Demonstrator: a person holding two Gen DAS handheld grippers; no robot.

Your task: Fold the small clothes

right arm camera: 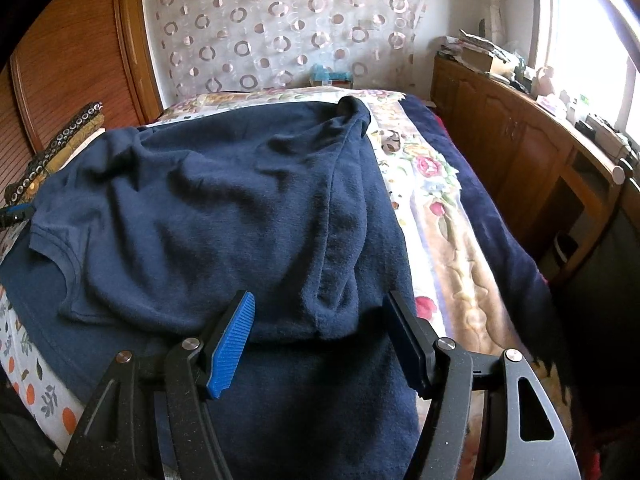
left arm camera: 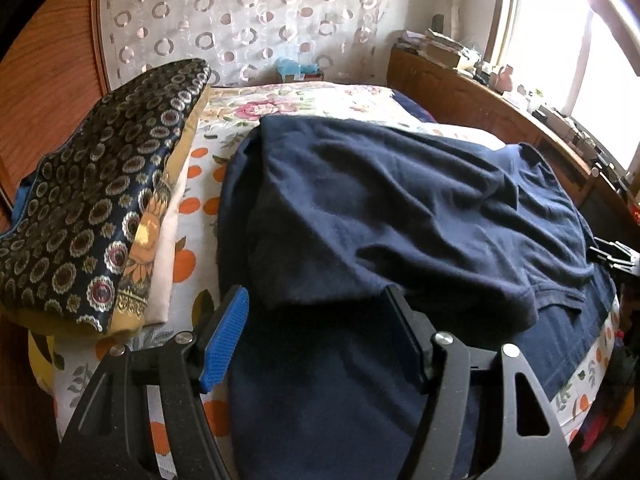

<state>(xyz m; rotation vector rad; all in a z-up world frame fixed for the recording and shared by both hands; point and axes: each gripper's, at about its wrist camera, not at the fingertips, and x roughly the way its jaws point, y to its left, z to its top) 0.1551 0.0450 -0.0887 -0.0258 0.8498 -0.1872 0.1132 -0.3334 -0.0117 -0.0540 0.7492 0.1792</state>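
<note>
A navy shirt (left arm camera: 400, 208) lies rumpled across the middle of the bed (left arm camera: 304, 98), folded partly over itself, with a hemmed edge toward 4 o'clock in the left wrist view. In the right wrist view the same shirt (right arm camera: 224, 216) fills the centre, its neckline at 9 o'clock.

The left gripper (left arm camera: 316, 340) stands wide apart at 6 o'clock, holding nothing (one blue ribbed pad (left arm camera: 224, 340) shows clearly, the other is dark and in shadow), with the near edge of the shirt between its fingers. The right gripper (right arm camera: 324, 344) is likewise spread wide and empty at 6 o'clock, over the shirt's near edge; whether the fingers touch the cloth cannot be told.

A stack of patterned cushions (left arm camera: 100, 200) sits at 9 o'clock beside the shirt. A wooden cabinet (right arm camera: 520, 148) runs along at 3 o'clock under the window (left arm camera: 580, 52).
</note>
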